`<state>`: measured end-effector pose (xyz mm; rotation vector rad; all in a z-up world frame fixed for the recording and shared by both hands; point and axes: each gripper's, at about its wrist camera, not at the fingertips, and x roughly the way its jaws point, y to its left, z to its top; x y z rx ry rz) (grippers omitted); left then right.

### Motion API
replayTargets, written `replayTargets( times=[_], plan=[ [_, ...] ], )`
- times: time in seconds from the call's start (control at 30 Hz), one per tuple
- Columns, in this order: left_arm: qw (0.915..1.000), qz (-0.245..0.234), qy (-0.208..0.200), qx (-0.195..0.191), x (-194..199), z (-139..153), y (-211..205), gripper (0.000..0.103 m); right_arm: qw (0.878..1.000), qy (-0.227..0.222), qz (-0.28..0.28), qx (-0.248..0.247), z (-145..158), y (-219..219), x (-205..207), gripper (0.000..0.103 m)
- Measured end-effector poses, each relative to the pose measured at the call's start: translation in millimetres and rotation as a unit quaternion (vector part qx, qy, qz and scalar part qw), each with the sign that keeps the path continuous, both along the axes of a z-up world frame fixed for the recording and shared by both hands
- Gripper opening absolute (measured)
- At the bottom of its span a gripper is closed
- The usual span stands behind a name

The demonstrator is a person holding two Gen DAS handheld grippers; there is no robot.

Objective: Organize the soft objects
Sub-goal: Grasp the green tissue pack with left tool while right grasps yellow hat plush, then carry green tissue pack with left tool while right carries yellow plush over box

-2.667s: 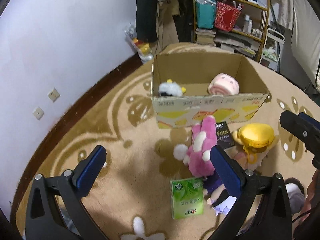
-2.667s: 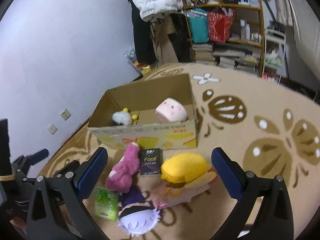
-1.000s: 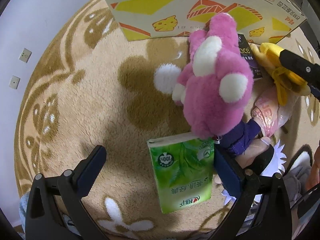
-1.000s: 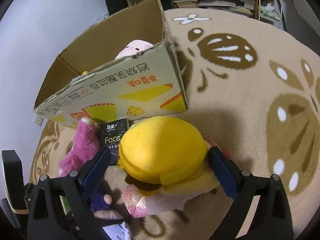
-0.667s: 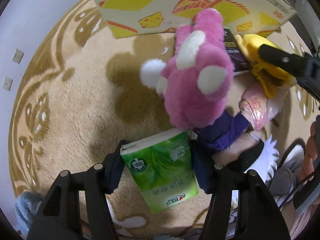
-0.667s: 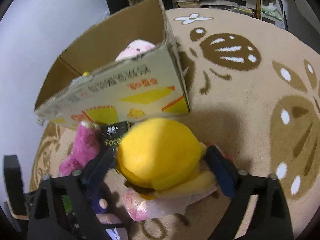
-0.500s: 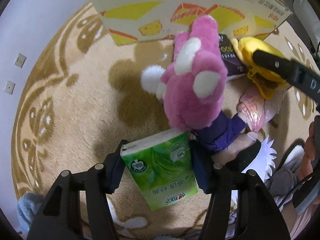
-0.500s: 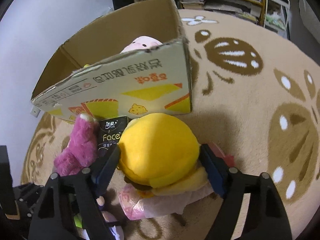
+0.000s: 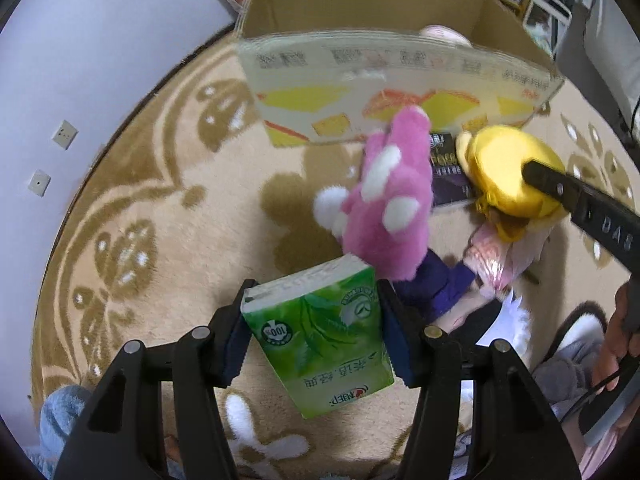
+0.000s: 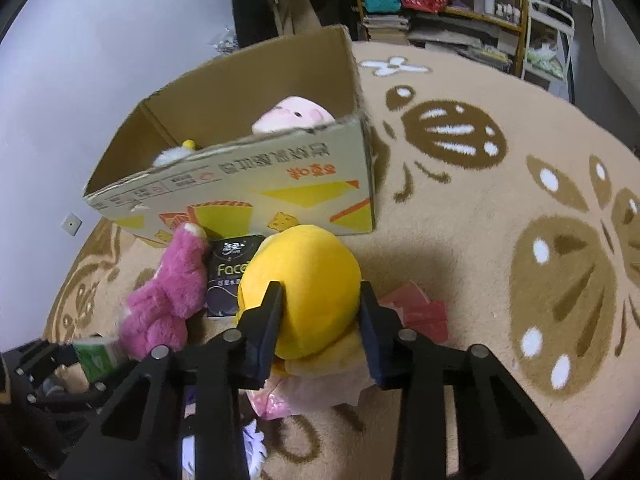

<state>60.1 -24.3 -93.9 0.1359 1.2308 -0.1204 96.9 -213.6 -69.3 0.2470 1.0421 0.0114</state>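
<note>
The left gripper (image 9: 316,336) is clamped on the green tissue pack (image 9: 320,336). The right gripper (image 10: 320,316) squeezes the yellow plush (image 10: 304,284), near the cardboard box (image 10: 280,184).

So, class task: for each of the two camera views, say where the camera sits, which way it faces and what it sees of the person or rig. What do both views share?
Left wrist: rides the left gripper, faces forward and down at the rug; its jaws clamp a green tissue pack; the right gripper's arm and a hand show at right.
Right wrist: rides the right gripper, faces the box; its jaws clamp a yellow plush; the left gripper shows bottom left.
Shared: box, pink plush, yellow plush, black pack.
</note>
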Motion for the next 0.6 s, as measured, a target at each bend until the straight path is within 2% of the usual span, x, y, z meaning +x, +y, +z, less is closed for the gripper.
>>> replayTargets(
  times=[0.17, 0.33, 0.5, 0.6],
  plan=[
    [0.9983, 0.016, -0.054, -0.011, -4.2, 26.5, 3.6, 0.057, 0.999, -0.033, 0.004, -0.001, 20.8, 4.7, -11.5, 0.038],
    [0.9938, 0.014, -0.11, -0.002, -6.9, 50.1, 6.7, 0.057, 0.998, -0.066, -0.007, -0.02, 44.7, 4.0, -25.9, 0.038],
    [0.9849, 0.007, -0.173, 0.009, -11.7, 87.9, 1.9, 0.057, 0.995, -0.099, -0.009, -0.019, 69.5, 1.7, -38.1, 0.038],
    [0.9804, 0.011, -0.197, 0.002, -8.6, 105.1, 4.1, 0.057, 0.992, -0.122, -0.008, -0.019, 84.3, 2.3, -43.2, 0.038]
  ],
)
